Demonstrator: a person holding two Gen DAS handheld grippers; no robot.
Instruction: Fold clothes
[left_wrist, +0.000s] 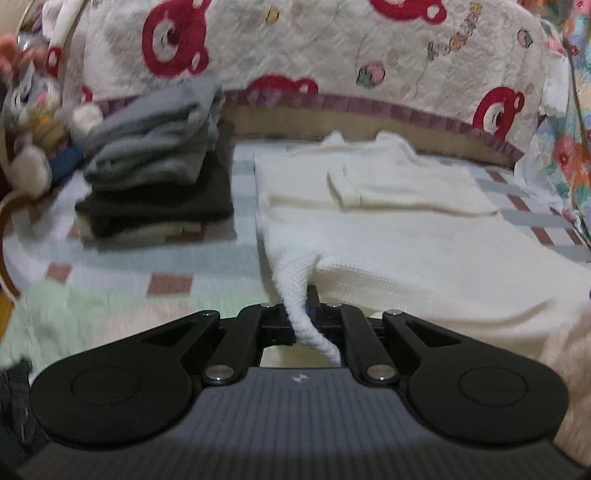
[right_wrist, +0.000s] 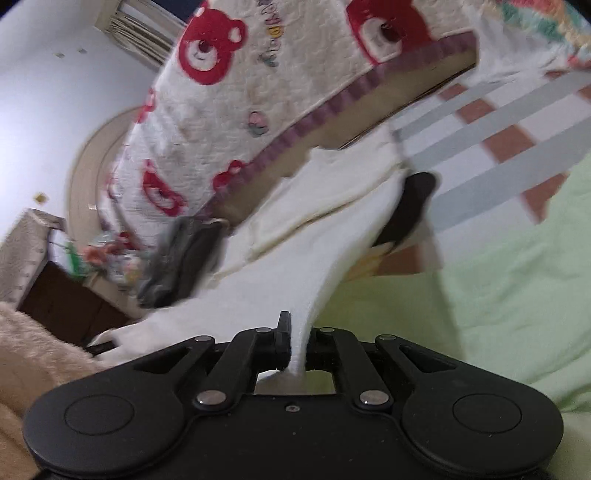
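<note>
A white knitted garment (left_wrist: 388, 221) lies spread on the bed, its sleeves folded in over the body. My left gripper (left_wrist: 301, 310) is shut on the garment's near left corner, and a strip of knit hangs down between the fingers. In the right wrist view the same white garment (right_wrist: 303, 251) rises off the bed toward me. My right gripper (right_wrist: 297, 343) is shut on its near edge, with the cloth pulled taut upward. That view is strongly tilted.
A stack of folded clothes (left_wrist: 159, 173), grey on dark on cream, sits left of the garment. A plush toy (left_wrist: 33, 110) lies at the far left. A bear-print quilt (left_wrist: 295, 48) covers the headboard behind. A checked sheet (left_wrist: 166, 266) and pale green blanket (right_wrist: 498, 277) cover the bed.
</note>
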